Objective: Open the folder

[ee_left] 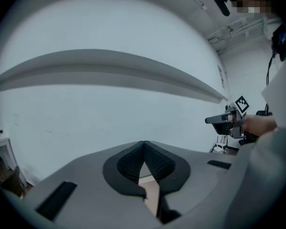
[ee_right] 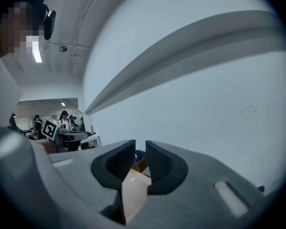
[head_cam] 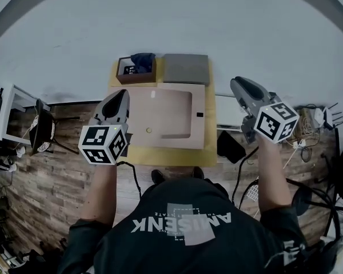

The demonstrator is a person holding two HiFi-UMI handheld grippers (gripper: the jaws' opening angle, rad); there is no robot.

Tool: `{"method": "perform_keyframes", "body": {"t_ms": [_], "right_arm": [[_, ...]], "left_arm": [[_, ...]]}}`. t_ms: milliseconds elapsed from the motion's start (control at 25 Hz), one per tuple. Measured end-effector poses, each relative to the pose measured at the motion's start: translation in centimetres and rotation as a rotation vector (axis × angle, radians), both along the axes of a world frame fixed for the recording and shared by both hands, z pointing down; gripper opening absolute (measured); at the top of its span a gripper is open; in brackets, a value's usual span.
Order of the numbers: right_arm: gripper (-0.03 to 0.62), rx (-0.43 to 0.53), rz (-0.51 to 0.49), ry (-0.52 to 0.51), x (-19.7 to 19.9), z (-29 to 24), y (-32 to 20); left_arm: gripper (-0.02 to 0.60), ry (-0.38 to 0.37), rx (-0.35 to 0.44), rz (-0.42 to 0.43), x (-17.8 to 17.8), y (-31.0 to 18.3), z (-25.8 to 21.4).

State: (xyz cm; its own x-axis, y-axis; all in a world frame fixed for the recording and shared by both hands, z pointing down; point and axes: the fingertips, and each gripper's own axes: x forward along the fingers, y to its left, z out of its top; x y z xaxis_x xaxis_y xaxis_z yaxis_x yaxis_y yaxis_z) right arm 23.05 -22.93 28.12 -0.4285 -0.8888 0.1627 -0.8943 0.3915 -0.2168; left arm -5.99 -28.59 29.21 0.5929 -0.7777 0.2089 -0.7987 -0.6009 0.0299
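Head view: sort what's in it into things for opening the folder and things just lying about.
For the job:
- beige folder, flat on the table
- left claw, shut, empty
- right claw, slightly open, empty

Lying about:
- brown box holding something blue
- grey pad beside it

A yellow table (head_cam: pixel 166 155) is standing on a wood floor (head_cam: pixel 51 176). A beige folder (head_cam: pixel 160 119) is lying on it, with a brown box (head_cam: pixel 134 80) and a grey pad (head_cam: pixel 186 68) sitting along its far edge.
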Motion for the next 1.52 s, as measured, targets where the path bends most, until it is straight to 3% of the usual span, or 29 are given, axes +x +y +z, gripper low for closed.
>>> {"method": "perform_keyframes", "body": {"t_ms": [240,640,840,1000,1280,1520], "right_arm": [[0.032,0.062,0.081,0.092,1.1,-3.9,0.3],[0.006,0.108,0.193,0.187,2.1,-5.0,0.5],[0.006,0.117,0.206,0.184,2.2,-5.5,0.8],[0.006,0.118,0.213,0.181,2.2,-5.7,0.4],[0.006,0.103,0.226,0.191,2.5,-5.4,0.3],[0.006,0.102,0.241,0.192,2.3,-5.6,0.1]], "left_arm": [[0.0,0.102,0.054,0.012,1.1,-0.6,-4.6],[0.0,0.078,0.12,0.045,4.6,-1.6,-7.6],[0.0,0.099,0.121,0.05,5.1,-1.5,-8.0],[0.0,0.069,0.114,0.056,5.4,-1.9,-7.8],[0.0,0.143,0.119,0.072,5.8,-1.6,-8.4],[0.0,0.157,0.129,0.072,5.3,-1.7,-8.7]]}}
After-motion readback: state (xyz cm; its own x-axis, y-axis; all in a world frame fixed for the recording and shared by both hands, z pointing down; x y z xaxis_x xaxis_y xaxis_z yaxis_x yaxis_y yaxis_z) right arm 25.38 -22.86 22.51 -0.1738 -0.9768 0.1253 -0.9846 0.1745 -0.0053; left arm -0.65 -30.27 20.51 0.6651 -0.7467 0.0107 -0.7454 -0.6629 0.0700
